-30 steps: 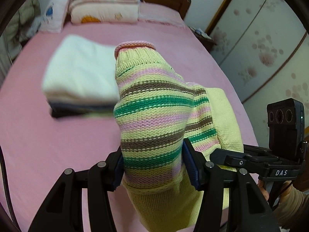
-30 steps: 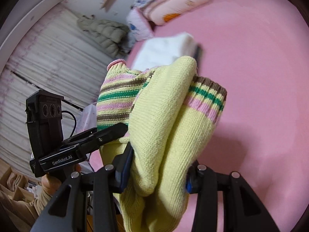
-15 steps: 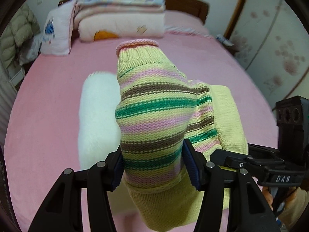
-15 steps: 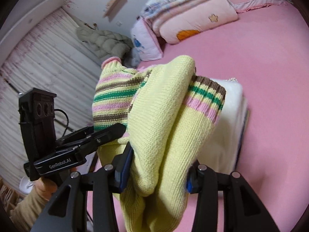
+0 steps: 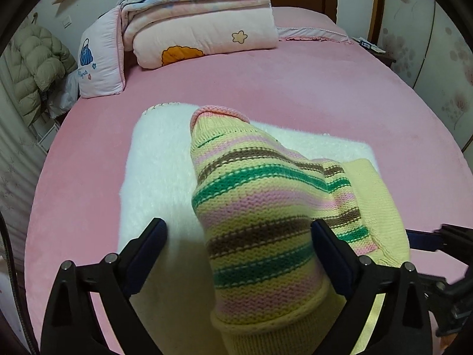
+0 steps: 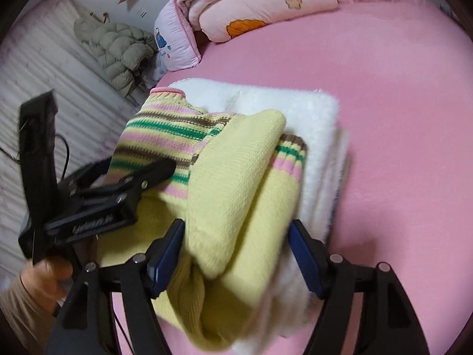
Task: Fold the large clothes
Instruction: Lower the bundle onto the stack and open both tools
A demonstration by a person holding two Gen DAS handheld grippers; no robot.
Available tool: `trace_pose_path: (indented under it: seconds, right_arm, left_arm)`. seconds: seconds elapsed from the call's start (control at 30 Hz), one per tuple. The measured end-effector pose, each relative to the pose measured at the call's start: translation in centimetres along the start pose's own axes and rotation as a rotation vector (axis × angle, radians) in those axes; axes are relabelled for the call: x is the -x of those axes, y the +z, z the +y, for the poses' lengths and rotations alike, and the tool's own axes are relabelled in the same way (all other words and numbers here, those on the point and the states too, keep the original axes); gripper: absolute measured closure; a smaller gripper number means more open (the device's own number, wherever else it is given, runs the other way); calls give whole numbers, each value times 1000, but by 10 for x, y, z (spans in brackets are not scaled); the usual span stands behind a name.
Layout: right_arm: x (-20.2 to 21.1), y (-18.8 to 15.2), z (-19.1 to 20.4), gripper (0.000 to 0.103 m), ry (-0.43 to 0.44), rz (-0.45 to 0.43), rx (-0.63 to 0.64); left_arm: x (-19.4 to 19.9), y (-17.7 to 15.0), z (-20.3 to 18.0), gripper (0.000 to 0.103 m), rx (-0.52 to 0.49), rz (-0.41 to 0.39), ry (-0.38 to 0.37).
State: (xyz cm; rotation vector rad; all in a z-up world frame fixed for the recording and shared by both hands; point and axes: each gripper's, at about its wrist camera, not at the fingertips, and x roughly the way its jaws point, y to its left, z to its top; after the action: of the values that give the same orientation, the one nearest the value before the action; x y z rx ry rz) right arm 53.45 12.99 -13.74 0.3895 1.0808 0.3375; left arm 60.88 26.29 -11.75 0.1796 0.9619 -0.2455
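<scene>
Both grippers have let go since a moment ago: the left gripper (image 5: 238, 241) and right gripper (image 6: 236, 244) now stand spread apart, leaving the folded striped sweater (image 5: 266, 207) resting atop the white folded pile (image 6: 310, 109) on the pink bed (image 5: 325, 88), apparently to stack it.

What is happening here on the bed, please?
A person with a gripper in each hand is stacking folded clothes. A folded yellow striped sweater lies on top of a folded white fleece garment on the pink bed. The left gripper has its jaws wide apart, with a clear gap on one side of the sweater. The right gripper is also open around the sweater's plain yellow fold. The sweater seems just set down, not held.
</scene>
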Motion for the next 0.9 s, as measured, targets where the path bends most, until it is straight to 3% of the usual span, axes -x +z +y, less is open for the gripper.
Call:
trace_pose_path:
  seconds: [0.17, 0.4, 0.63, 0.9]
  right_arm:
    - [22, -12, 13, 32, -82, -18, 78]
    - [67, -32, 22, 32, -77, 12, 65]
    - [138, -57, 36, 32, -29, 4, 42]
    - [266, -104, 57, 32, 22, -39, 44]
  left_arm:
    - [13, -5, -1, 5, 44, 16, 14]
    - [51, -27, 1, 5, 173, 64, -8]
    - [144, -61, -38, 5, 164, 50, -1]
    - [278, -98, -110, 5, 178, 12, 11]
